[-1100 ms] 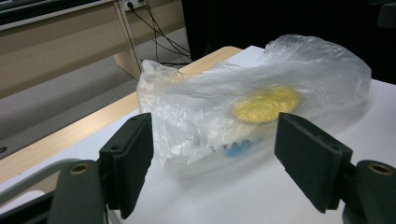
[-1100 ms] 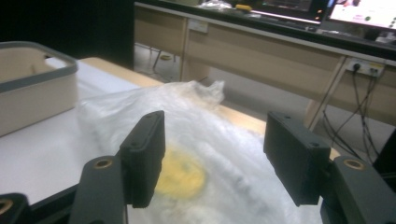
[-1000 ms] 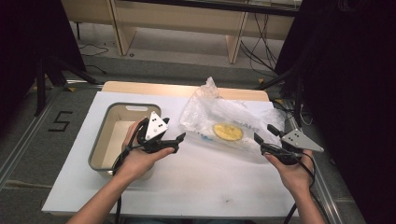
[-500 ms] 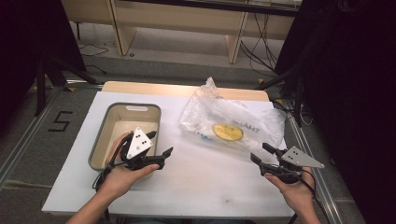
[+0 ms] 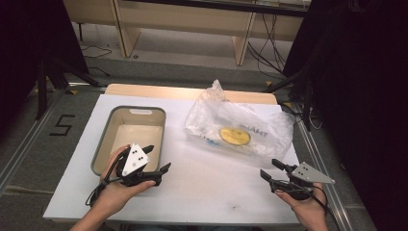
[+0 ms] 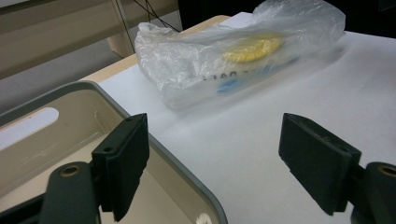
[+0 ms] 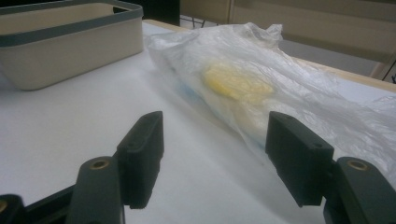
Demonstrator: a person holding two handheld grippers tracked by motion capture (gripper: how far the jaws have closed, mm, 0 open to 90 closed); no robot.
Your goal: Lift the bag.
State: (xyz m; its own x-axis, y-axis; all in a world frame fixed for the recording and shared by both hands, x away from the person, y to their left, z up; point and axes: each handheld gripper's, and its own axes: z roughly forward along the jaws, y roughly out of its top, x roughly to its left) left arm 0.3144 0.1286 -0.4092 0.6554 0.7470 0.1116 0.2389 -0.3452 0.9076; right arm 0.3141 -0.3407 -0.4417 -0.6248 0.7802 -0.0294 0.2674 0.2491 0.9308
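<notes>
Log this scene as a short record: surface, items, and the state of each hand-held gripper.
surface: white table
bin: beige with grey rim, open top, nothing seen inside, left half of table
bag: clear plastic bag, lying flat right of the bin, apart from it
bag contents: yellow round item, some blue print
left hand-held gripper: open, holding nothing, over the bin's near right corner
right hand-held gripper: open, holding nothing, near the bag's front edge, not touching it

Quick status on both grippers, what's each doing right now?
Left gripper: open, holding nothing, at the near corner of the bin.
Right gripper: open, holding nothing, short of the plastic bag.
</notes>
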